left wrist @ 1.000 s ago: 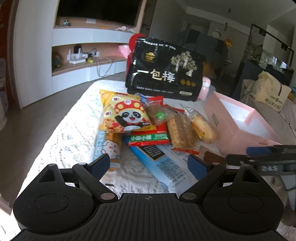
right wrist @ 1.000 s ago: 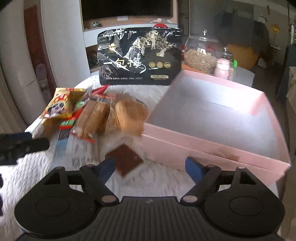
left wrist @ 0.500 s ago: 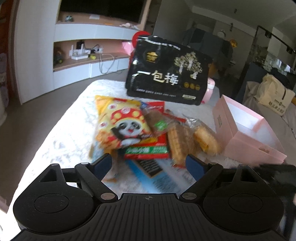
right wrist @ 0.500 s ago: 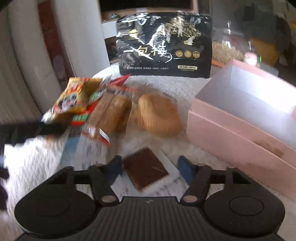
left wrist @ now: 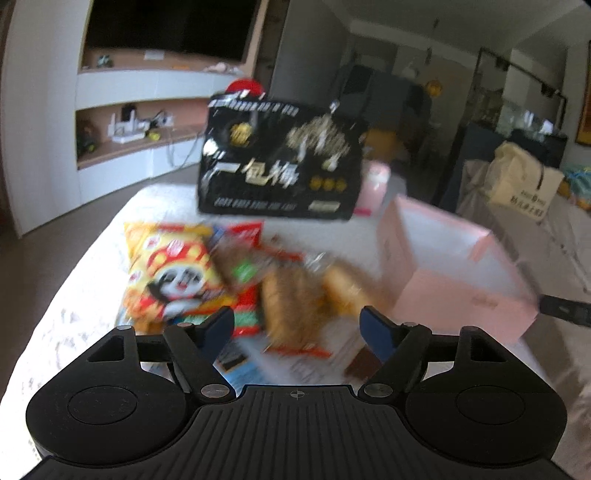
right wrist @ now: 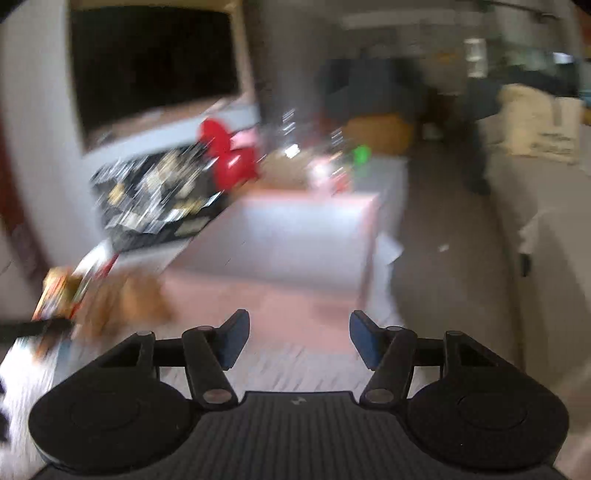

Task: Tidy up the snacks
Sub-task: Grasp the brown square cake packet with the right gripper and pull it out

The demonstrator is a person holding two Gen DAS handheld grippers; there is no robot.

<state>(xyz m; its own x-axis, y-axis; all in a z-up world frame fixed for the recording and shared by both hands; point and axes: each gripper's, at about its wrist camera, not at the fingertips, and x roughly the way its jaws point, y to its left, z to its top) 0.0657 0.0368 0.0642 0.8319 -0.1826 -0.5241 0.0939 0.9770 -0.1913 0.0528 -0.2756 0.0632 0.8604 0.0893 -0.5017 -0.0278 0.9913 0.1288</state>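
Snack packs lie in a heap on the white lace cloth (left wrist: 74, 314): a yellow panda bag (left wrist: 173, 273), a clear biscuit pack (left wrist: 295, 299), a round bread pack (left wrist: 351, 284), a blue packet (left wrist: 240, 365) and a small brown square (left wrist: 364, 363). A big black bag (left wrist: 280, 166) stands behind them. The pink box (left wrist: 461, 295) sits open at the right. My left gripper (left wrist: 297, 328) hovers over the heap, its jaws closing with nothing pressed between them. My right gripper (right wrist: 297, 336) faces the pink box (right wrist: 280, 306), jaws apart, with nothing seen between them. The view is blurred.
White shelving and a dark screen (left wrist: 166, 29) stand beyond the table's far end. A glass jar and a red object (right wrist: 229, 155) sit behind the box. A covered sofa with a cream bag (left wrist: 524, 188) is at the right. Bare floor (right wrist: 443, 240) runs beside the table.
The right gripper narrowed around the brown square, then swung right toward the pink box without it. The left gripper moved forward over the heap, and its jaws came closer together.
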